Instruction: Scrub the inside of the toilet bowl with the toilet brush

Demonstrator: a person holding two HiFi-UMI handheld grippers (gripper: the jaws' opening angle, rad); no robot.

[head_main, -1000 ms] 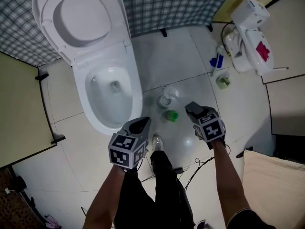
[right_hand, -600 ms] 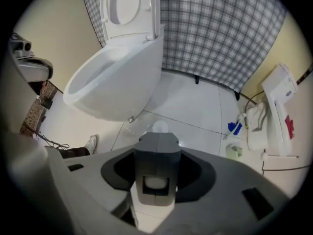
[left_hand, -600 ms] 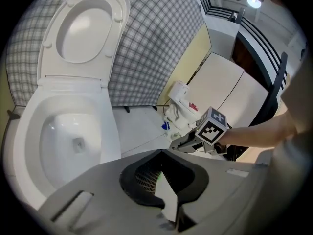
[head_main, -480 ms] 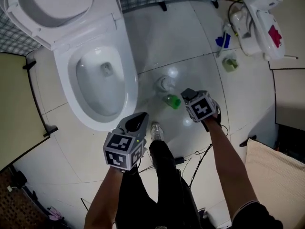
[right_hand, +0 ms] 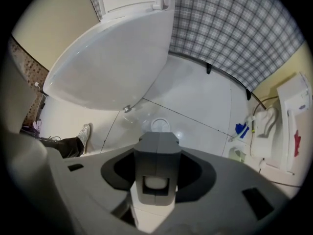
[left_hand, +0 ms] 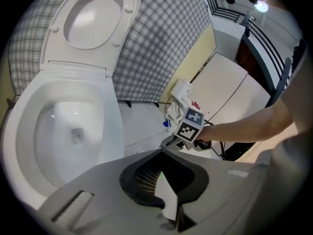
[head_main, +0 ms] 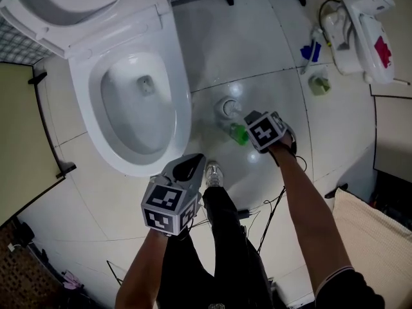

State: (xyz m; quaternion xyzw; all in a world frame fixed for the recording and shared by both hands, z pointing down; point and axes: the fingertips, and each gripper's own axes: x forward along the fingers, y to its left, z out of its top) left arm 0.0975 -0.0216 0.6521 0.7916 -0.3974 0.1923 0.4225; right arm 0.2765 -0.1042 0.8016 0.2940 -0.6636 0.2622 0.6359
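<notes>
The white toilet (head_main: 187, 108) stands at the upper left with its lid raised; its bowl also shows in the left gripper view (left_hand: 110, 126). A round white brush holder (head_main: 226, 108) sits on the floor to its right, with a green piece (head_main: 239, 134) beside it. My right gripper (head_main: 250, 119) hovers just right of both. In its own view the dark fingers (right_hand: 156, 138) meet along a seam and point at the holder (right_hand: 160, 125). A pale patch shows in a small gap lower down; I cannot tell what it is. My left gripper (head_main: 191, 165) hangs by the bowl's front, tips together (left_hand: 161, 155), holding nothing.
A white appliance (head_main: 360, 18) with a red label lies at the upper right, a blue item (head_main: 310, 49) and a small green-topped pot (head_main: 318, 84) beside it. The person's leg and shoe (head_main: 212, 172) are between the grippers. Cables (head_main: 270, 211) trail on the tiles; beige cloth (head_main: 373, 237) lies at right.
My right gripper has moved left and forward, closer to the brush holder and the green piece. The head view has shifted, so the toilet sits higher. The left gripper has stayed put.
</notes>
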